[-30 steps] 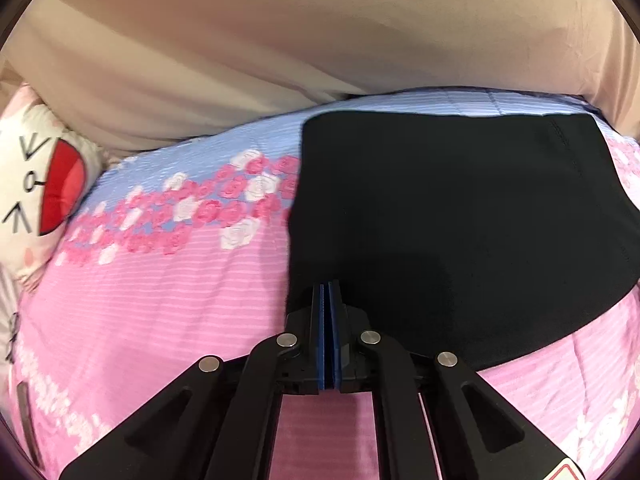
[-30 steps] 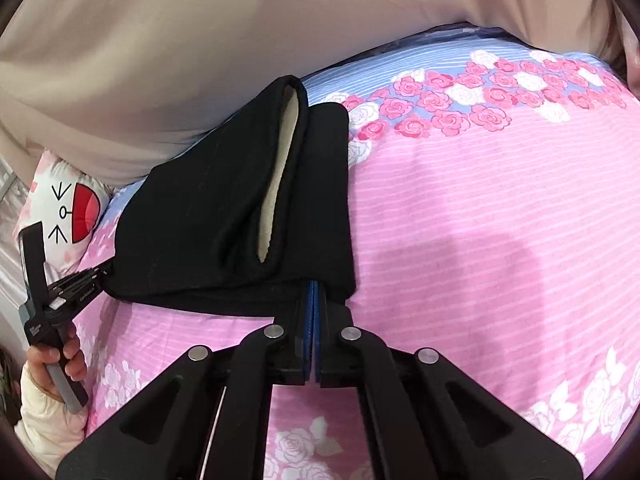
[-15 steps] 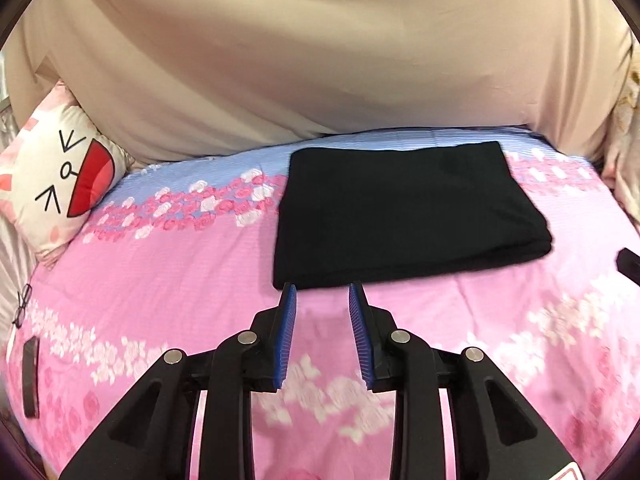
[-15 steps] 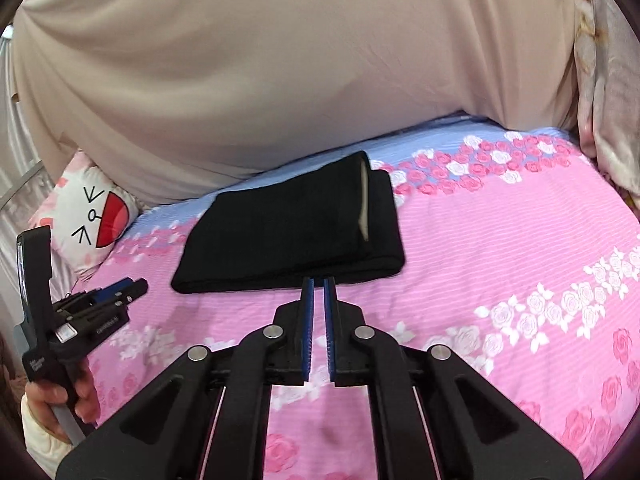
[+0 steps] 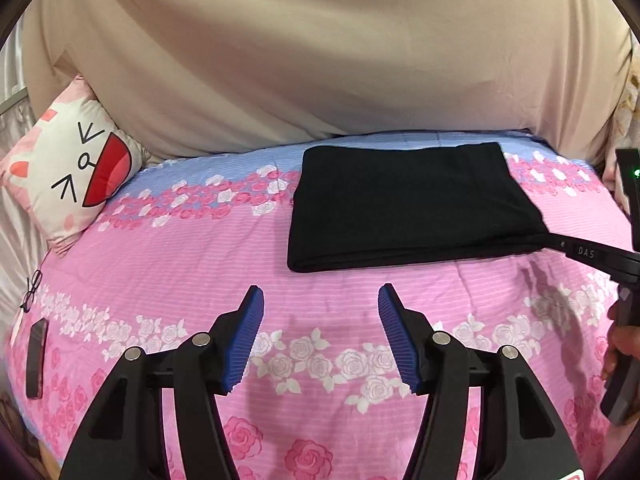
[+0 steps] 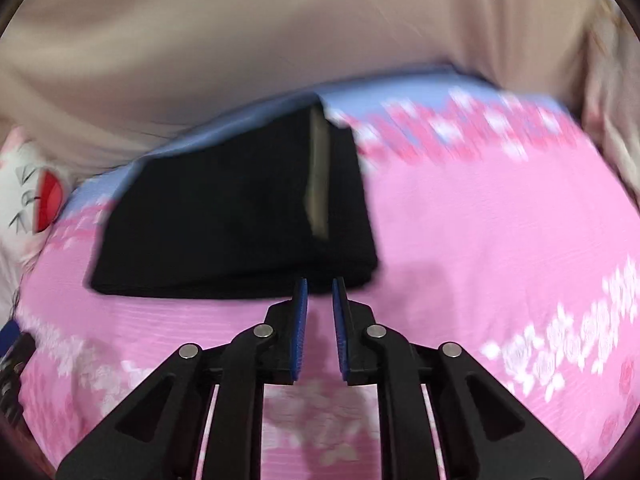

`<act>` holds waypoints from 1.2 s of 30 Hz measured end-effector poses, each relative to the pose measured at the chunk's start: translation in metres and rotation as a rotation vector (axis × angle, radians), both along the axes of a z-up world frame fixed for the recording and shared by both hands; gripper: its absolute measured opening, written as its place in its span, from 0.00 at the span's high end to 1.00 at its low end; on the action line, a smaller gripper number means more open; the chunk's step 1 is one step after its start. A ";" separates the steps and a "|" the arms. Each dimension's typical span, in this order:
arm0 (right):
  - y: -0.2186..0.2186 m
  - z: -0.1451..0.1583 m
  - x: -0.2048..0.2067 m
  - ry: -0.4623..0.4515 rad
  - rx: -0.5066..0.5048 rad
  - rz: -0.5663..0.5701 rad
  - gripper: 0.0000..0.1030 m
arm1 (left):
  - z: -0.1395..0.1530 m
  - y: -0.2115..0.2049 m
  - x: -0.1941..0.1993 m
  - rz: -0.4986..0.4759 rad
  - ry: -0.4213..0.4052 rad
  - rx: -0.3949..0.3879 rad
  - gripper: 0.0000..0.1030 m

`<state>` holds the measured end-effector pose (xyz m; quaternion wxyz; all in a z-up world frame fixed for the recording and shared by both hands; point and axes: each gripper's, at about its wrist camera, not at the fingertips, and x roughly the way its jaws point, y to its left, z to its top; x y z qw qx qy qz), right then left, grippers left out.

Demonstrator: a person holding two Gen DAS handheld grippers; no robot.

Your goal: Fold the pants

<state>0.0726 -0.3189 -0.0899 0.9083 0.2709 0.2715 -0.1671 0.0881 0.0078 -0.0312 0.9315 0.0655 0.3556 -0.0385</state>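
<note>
The black pants point(image 5: 408, 208) lie folded into a flat rectangle on the pink flowered bedspread point(image 5: 200, 264). My left gripper point(image 5: 320, 300) is wide open and empty, hovering well short of the pants' near edge. In the blurred right wrist view the pants point(image 6: 224, 216) show a pale lining at their right end. My right gripper point(image 6: 319, 286) has its jaws a little apart and empty, just before the pants' near right corner. The right gripper's fingers point(image 5: 580, 250) also show in the left wrist view, reaching to the pants' near right corner.
A cat-face pillow point(image 5: 68, 172) leans at the bed's far left. A beige sheet point(image 5: 320, 60) covers the wall behind. Glasses point(image 5: 32, 290) and a dark phone point(image 5: 36, 352) lie near the left edge. A hand point(image 5: 618, 344) holds the right gripper's handle.
Both grippers let go of the pants and pulled back from them. The left jaws opened wide. The right jaws opened slightly, and that gripper has moved back toward the pants' corner.
</note>
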 end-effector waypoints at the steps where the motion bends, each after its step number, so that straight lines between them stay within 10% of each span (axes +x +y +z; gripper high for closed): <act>1: 0.009 0.009 -0.013 -0.043 -0.021 -0.005 0.87 | 0.003 0.002 -0.004 0.001 -0.009 -0.006 0.33; 3: 0.036 0.031 -0.046 -0.136 -0.064 0.002 0.86 | 0.011 0.005 -0.014 0.007 -0.042 -0.017 0.20; 7: 0.085 0.065 -0.099 -0.254 -0.177 -0.032 0.22 | 0.026 0.001 -0.029 0.010 -0.087 -0.014 0.16; 36: 0.153 0.070 -0.148 -0.246 -0.314 -0.076 0.21 | 0.027 -0.012 -0.084 -0.079 -0.060 -0.047 0.16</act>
